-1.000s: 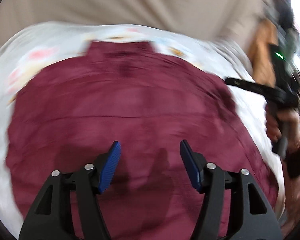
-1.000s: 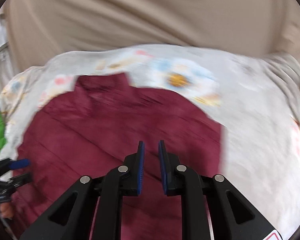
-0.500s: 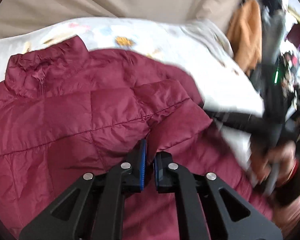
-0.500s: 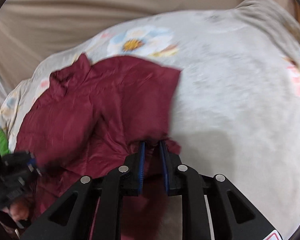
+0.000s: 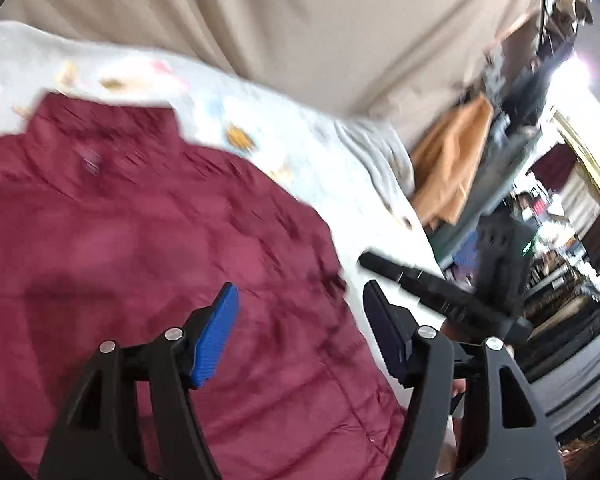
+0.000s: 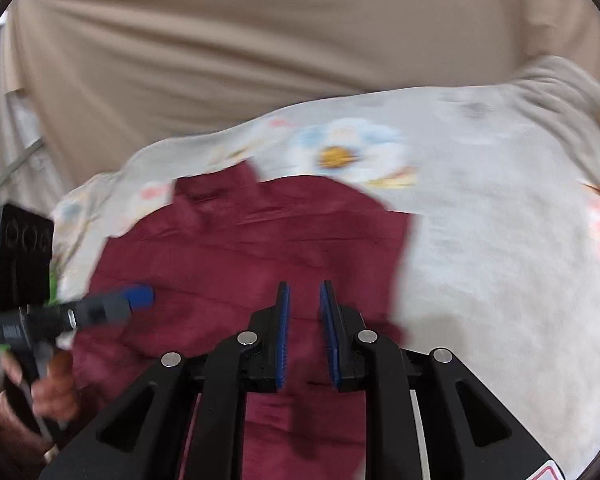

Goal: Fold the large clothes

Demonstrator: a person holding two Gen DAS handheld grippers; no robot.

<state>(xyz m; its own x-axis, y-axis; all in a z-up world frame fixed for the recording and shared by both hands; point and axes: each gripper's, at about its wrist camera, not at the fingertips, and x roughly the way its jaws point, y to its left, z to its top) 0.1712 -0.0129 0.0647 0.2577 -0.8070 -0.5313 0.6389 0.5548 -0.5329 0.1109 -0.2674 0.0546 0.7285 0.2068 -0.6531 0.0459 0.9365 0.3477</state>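
A maroon quilted jacket (image 5: 140, 240) lies spread on the flowered bed sheet (image 5: 300, 148), its collar (image 5: 100, 136) at the far end. My left gripper (image 5: 300, 292) hovers over the jacket's right half. Its jaws are opening wide and nothing is between them. In the right wrist view the jacket (image 6: 260, 240) fills the middle. My right gripper (image 6: 305, 286) hangs above its near part, pads a narrow gap apart, with no cloth clamped. The left wrist view shows the right gripper (image 5: 380, 268) over bare sheet beside the jacket's right edge. The picture is blurred.
A beige curtain (image 6: 260, 40) hangs behind the bed. Past the bed's right end hang an orange-brown garment (image 5: 452, 160) and cluttered dark shelves (image 5: 560, 240). A hand (image 6: 52, 384) holds the left gripper (image 6: 112, 304) at the jacket's left side. Bare sheet (image 6: 480, 240) stretches right of the jacket.
Half a second ago both grippers pinched folds of the jacket. Now the left jaws stand wide apart, the jacket lies flat, and the left gripper has lifted and swung right.
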